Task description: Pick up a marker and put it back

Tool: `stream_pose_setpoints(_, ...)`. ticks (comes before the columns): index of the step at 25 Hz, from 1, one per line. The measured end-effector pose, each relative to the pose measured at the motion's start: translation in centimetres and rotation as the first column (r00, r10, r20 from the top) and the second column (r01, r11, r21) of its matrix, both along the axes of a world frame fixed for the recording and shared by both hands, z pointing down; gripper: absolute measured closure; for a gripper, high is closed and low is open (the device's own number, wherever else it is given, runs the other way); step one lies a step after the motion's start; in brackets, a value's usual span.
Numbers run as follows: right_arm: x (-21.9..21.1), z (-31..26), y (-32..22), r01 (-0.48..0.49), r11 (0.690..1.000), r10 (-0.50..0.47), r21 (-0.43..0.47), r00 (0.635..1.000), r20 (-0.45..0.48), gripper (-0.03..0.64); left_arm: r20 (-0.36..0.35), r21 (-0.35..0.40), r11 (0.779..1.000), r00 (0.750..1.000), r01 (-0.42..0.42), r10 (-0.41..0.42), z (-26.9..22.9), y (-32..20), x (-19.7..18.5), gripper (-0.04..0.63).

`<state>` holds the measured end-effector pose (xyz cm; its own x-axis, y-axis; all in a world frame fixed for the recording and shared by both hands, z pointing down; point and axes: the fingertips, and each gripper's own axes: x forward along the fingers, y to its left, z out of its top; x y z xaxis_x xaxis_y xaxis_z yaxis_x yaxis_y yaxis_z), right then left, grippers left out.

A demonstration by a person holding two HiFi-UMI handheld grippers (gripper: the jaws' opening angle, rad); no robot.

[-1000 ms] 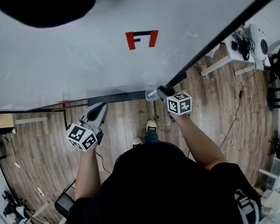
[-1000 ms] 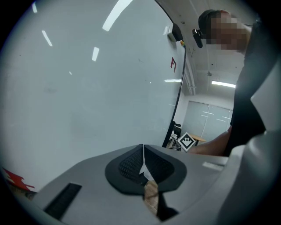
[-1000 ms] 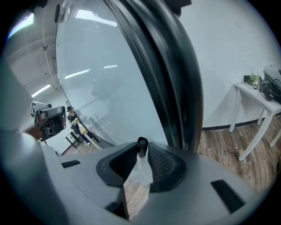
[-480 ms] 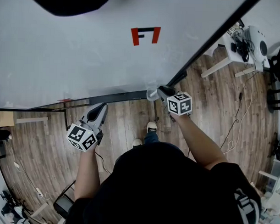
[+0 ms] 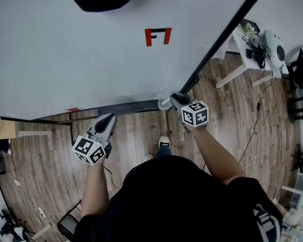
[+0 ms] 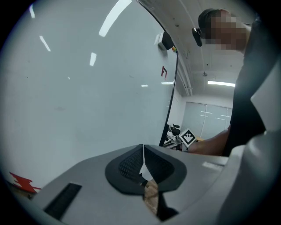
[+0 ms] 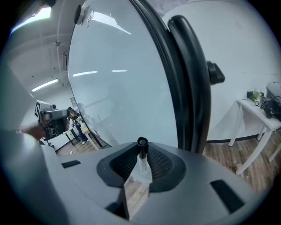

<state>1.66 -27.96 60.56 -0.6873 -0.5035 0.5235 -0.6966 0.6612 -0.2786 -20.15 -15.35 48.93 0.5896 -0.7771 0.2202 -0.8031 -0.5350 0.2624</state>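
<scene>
marker [image 7: 142,154], white-barrelled with a black cap, stands pinched between the dark ribbed pads of the right tongs [image 7: 141,166], its capped end poking up past the tips. from the head view the right tongs [image 5: 168,100] are held just at the lower edge of a large whiteboard [image 5: 94,56], close to the corner where its black frame [image 5: 218,46] runs up and away, and the marker [image 5: 163,103] shows only as a pale stub at the tips. whether it touches the board cannot be told.

the left tongs [image 6: 143,163] are closed pad against pad with nothing between them. in the head view the left tongs [image 5: 111,117] hang well apart from the right pair, on the person's left, lower down and pointed toward the board's bottom edge over the wooden floor [image 5: 141,130].

a red bracket-like mark [image 5: 158,36] sits on the board well above the right tongs. out past the right tongs, beyond the frame, a white bench [image 5: 245,62] carries a clutter of cables and a round white device. the person's shoes [image 5: 163,141] show on the floor between the two tongs, nearer the body. the marker cube of the right tongs [image 6: 188,137] is in sight from the left gripper view, beyond the closed tips.
</scene>
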Motion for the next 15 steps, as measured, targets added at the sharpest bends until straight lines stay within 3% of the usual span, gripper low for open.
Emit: stream_pose_setpoints(15,3.9,-6.8,2.9,-0.064,0.990,0.061,0.129,0.998,0.028,0.554,-0.004,0.053,0.998,0.999,-0.043,0.043,-1.7,2.5,1.7,0.580)
